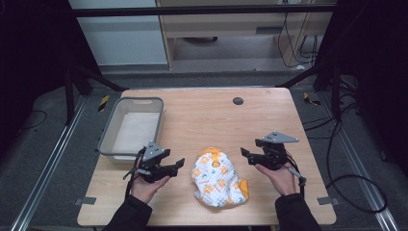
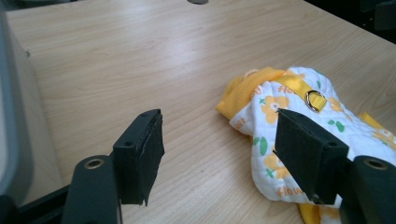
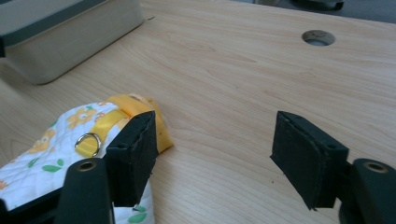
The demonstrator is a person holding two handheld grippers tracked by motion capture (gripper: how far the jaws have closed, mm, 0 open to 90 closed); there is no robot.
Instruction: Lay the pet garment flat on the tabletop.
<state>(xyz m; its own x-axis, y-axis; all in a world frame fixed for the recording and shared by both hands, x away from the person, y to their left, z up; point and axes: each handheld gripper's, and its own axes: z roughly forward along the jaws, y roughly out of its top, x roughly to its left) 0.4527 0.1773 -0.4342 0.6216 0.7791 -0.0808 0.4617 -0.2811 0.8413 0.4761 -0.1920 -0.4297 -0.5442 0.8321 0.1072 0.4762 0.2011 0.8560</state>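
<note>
Your left tongs (image 1: 179, 164) sit just to the left of the small garment (image 1: 219, 179), and their jaws stand apart with nothing pressed between them; in the left gripper view the bare worktop (image 2: 140, 60) shows in the gap, and the garment lies behind the right-hand jaw without being squeezed. Your right tongs (image 1: 246, 155) are on the other side of the garment, near it but apart from it, and they too are open and hold nothing; in the right gripper view only wood shows between the jaws, while the cloth lies behind the left-hand jaw. The garment is white quilted cloth with orange flowers and green leaves, trimmed in yellow, and it lies crumpled on the near half of the worktop, between your two hands. A yellow strap with a small metal ring (image 2: 315, 100) runs across its upper part, close to the yellow ribbed collar. A grey basket (image 1: 108, 134) stands at the left side of the worktop, beyond your left hand (image 1: 146, 185) and well apart from the garment. A round dark hole (image 1: 237, 100) sits in the wood near the far edge.
</note>
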